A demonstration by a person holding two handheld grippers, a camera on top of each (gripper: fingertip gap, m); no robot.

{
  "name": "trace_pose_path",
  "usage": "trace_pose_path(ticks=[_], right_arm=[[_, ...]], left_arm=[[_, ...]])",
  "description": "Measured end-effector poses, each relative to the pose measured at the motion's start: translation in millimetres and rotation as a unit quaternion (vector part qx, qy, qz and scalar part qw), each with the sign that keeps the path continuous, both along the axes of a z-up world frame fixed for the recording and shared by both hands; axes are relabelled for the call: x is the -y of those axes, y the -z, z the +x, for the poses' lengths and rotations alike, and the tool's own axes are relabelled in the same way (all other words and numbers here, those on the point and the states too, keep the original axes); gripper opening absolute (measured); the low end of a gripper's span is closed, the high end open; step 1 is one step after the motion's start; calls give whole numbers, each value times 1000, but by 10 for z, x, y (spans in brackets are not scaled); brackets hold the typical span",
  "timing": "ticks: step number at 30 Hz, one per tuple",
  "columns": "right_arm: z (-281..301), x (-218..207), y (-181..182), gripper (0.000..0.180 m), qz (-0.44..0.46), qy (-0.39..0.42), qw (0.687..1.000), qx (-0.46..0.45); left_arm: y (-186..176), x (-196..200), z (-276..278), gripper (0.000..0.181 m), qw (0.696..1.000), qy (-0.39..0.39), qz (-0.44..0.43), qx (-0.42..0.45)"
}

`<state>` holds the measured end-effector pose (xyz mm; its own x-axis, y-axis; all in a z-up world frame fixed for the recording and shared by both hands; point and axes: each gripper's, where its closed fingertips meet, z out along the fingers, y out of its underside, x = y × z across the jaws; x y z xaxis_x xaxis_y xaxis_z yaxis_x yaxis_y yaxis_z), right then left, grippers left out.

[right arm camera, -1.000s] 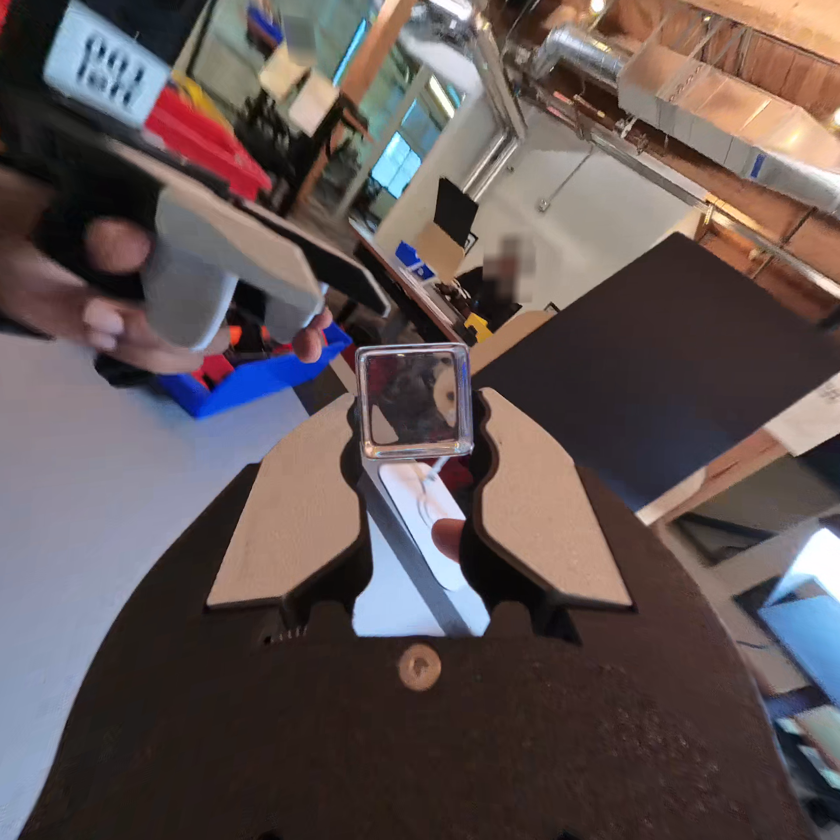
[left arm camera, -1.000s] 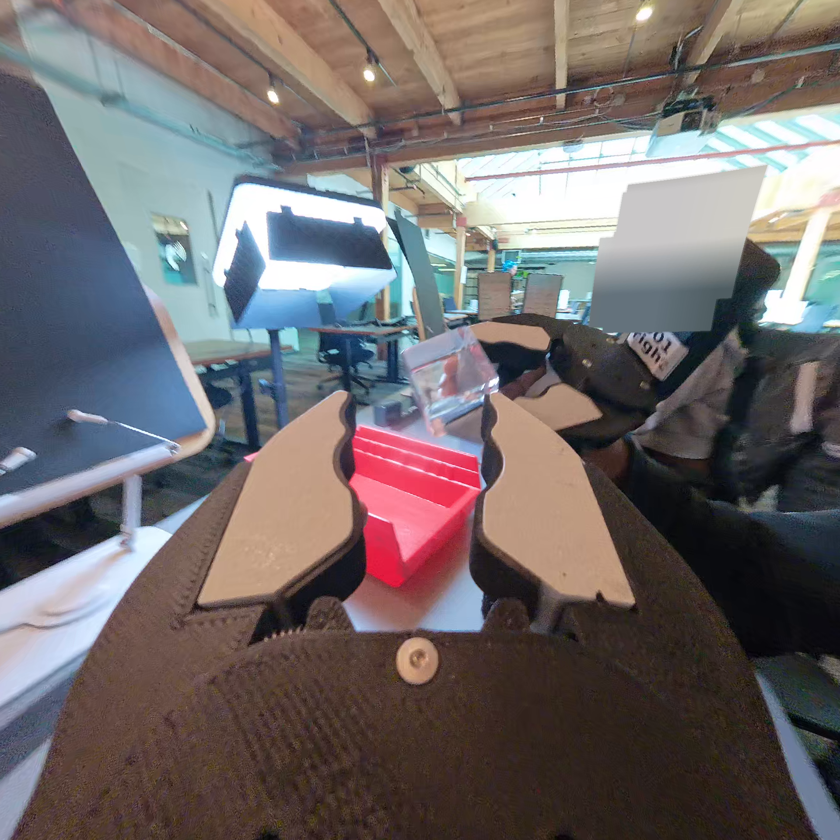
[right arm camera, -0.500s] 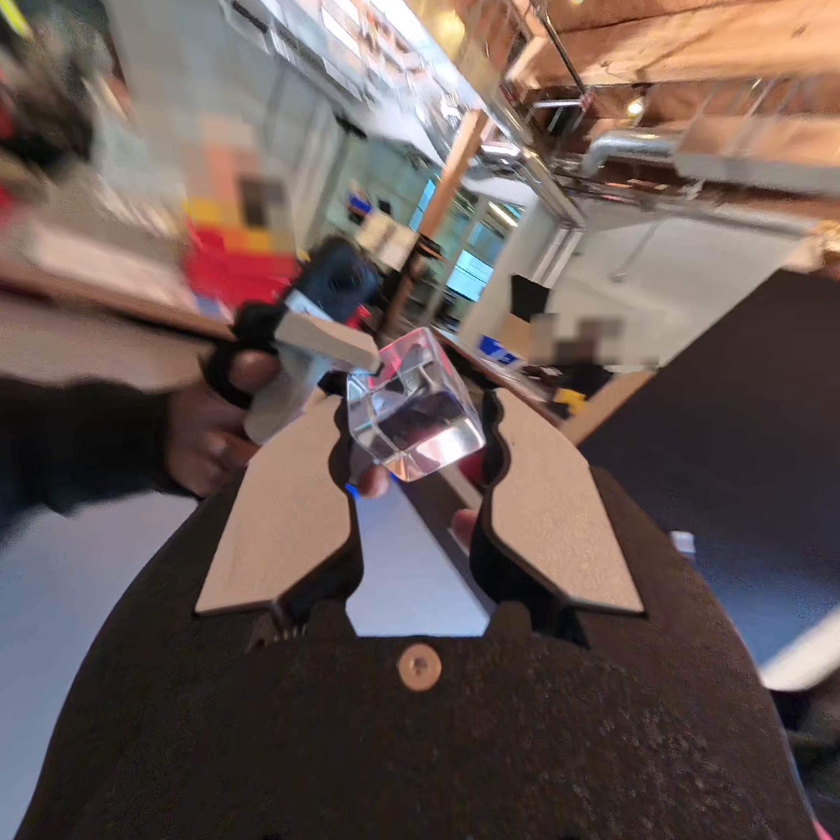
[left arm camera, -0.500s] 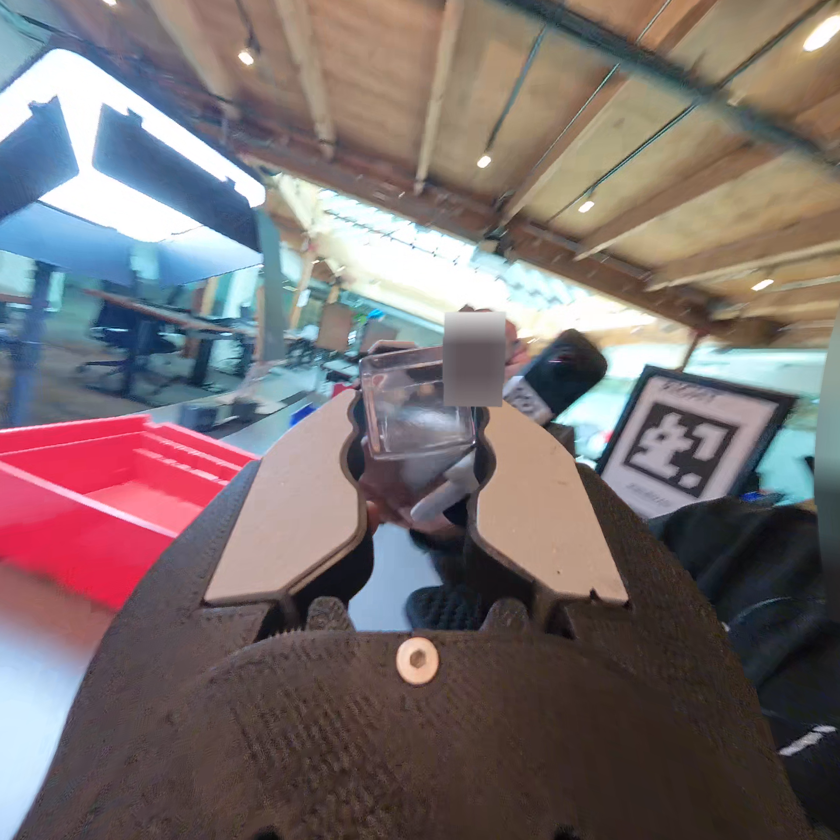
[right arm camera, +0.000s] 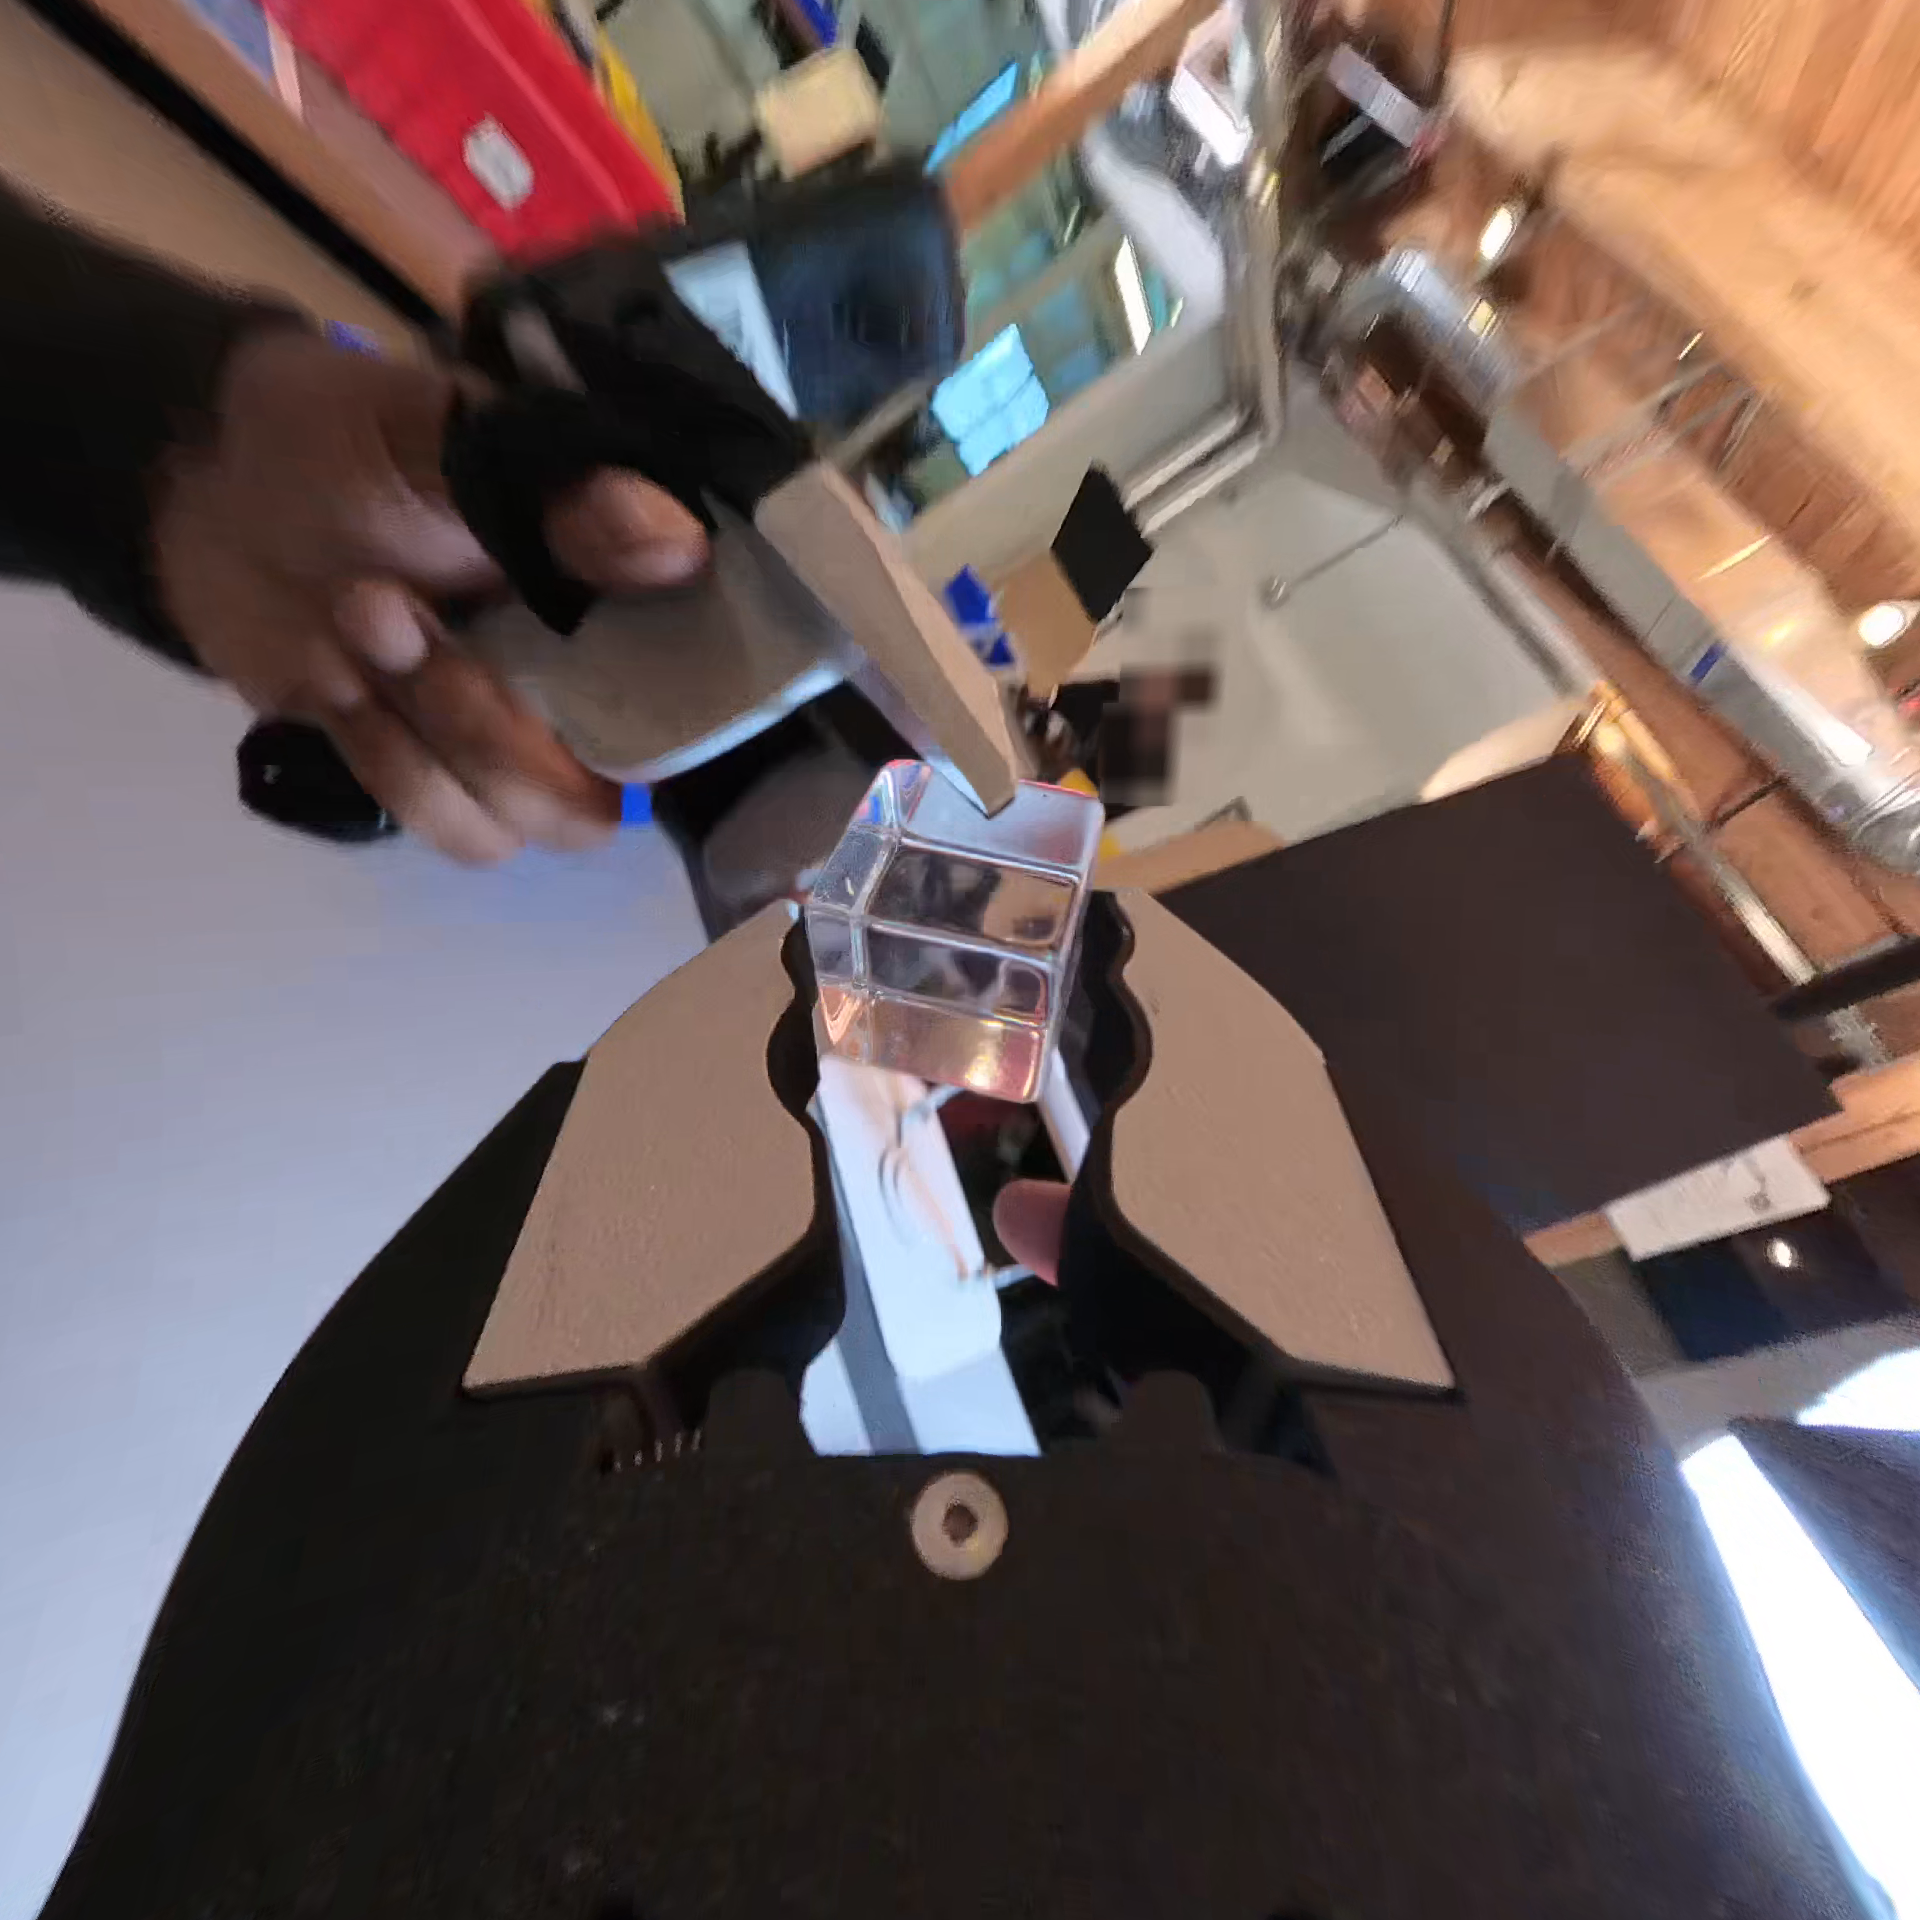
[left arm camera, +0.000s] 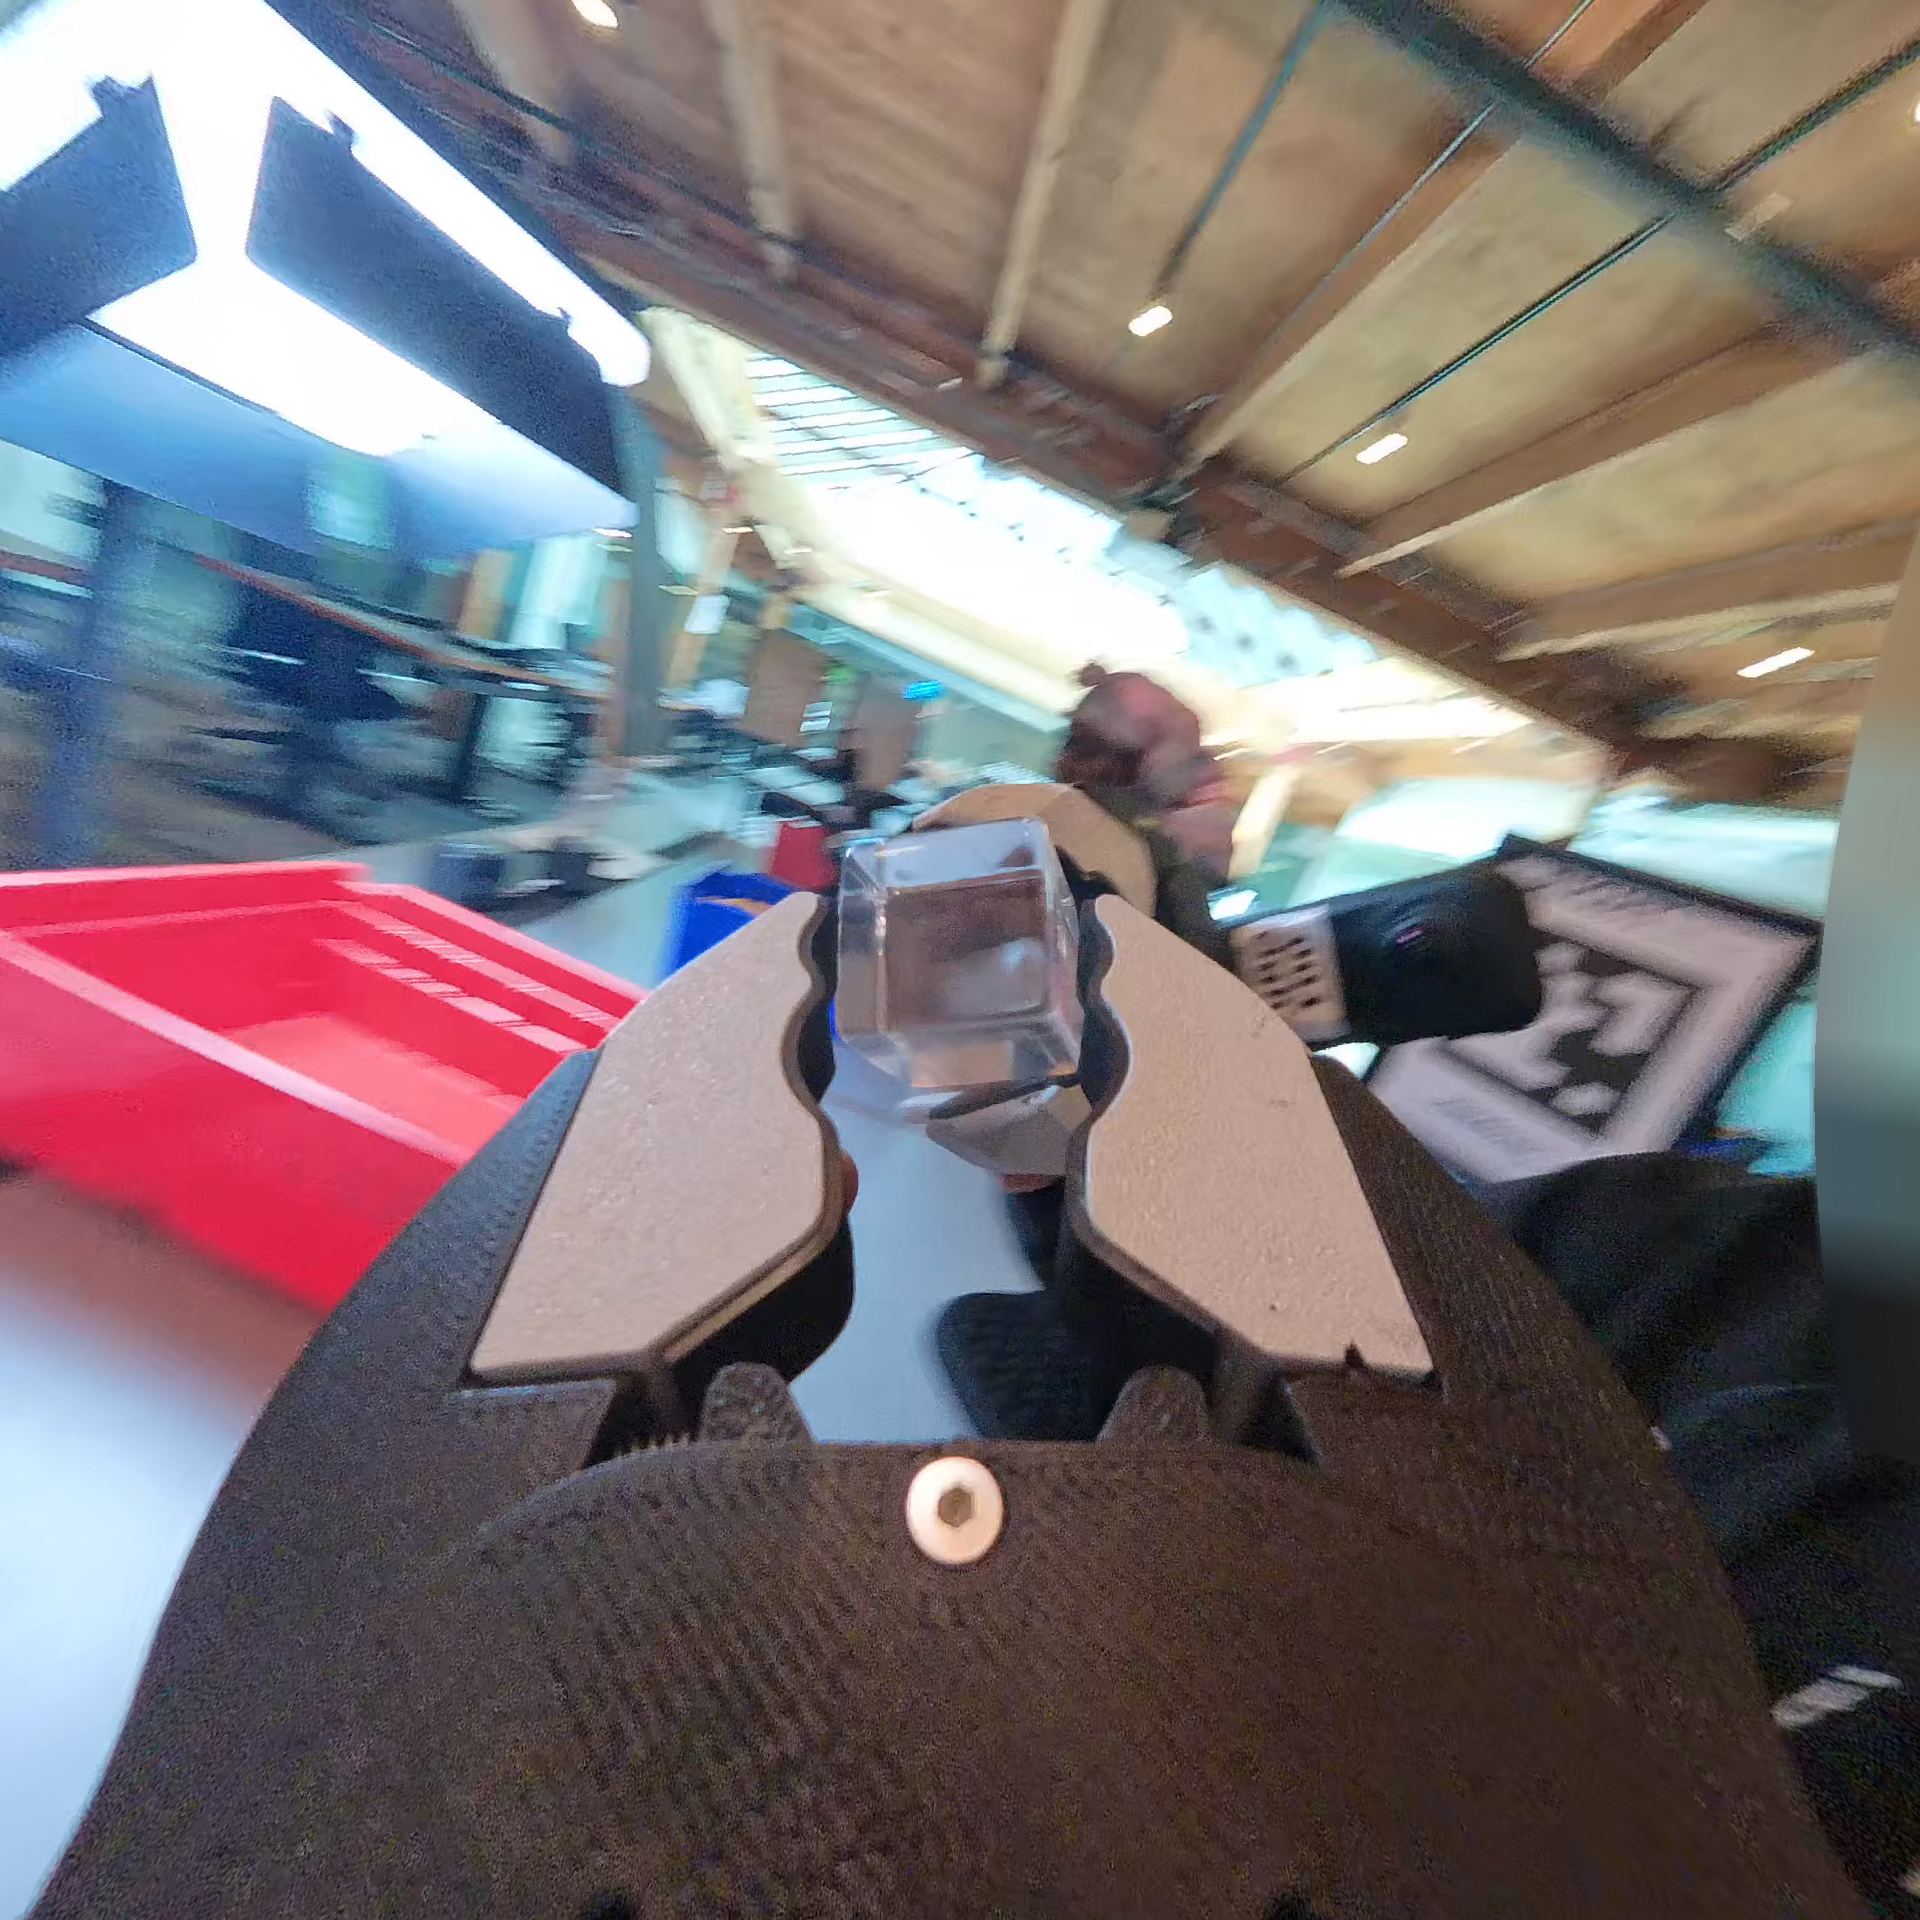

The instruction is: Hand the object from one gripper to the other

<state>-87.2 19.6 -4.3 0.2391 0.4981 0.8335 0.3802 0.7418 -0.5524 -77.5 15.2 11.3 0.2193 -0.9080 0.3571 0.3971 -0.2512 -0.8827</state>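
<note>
Your left tongs (left arm camera: 956, 966) fill the lower half of the left wrist view, and the clear cube (left arm camera: 951, 961) sits between their fingertips just above the centre of the frame, both grey pads pressed against its sides. Behind the cube in that view, a grey fingertip of your right tongs shows above it and another below it, so both tools have hold of the same cube. A red bin (left arm camera: 260, 1039) lies at the left edge on the pale bench (left arm camera: 94, 1507), blurred. At the right a black-and-white marker board (left arm camera: 1590, 1049) leans behind the black body of the right tool.

In the right wrist view your right tongs (right arm camera: 951, 966) close narrowly on the clear cube (right arm camera: 951, 966), centre frame, its corner turned toward the camera and its flanks against the two pads. From the upper left, the left tongs (right arm camera: 935, 707) reach in, one grey finger (right arm camera: 894, 634) touching the cube's top face; your hand (right arm camera: 353, 613) grips that tool's handle. The cube is held in the air above the bench (right arm camera: 260, 1039), clear of it. The background is motion-blurred and hard to read.
</note>
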Motion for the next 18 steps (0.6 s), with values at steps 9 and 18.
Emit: trace_pose_path(ticks=[9,18], right_arm=[[10,-410,426,49,-19,95,991,92],[-67,-358,460,49,19,94,990,100]], left_arm=[[439,-275,-21,55,922,-210,108,-307],[581,-347,37,46,904,-228,124,-340]])
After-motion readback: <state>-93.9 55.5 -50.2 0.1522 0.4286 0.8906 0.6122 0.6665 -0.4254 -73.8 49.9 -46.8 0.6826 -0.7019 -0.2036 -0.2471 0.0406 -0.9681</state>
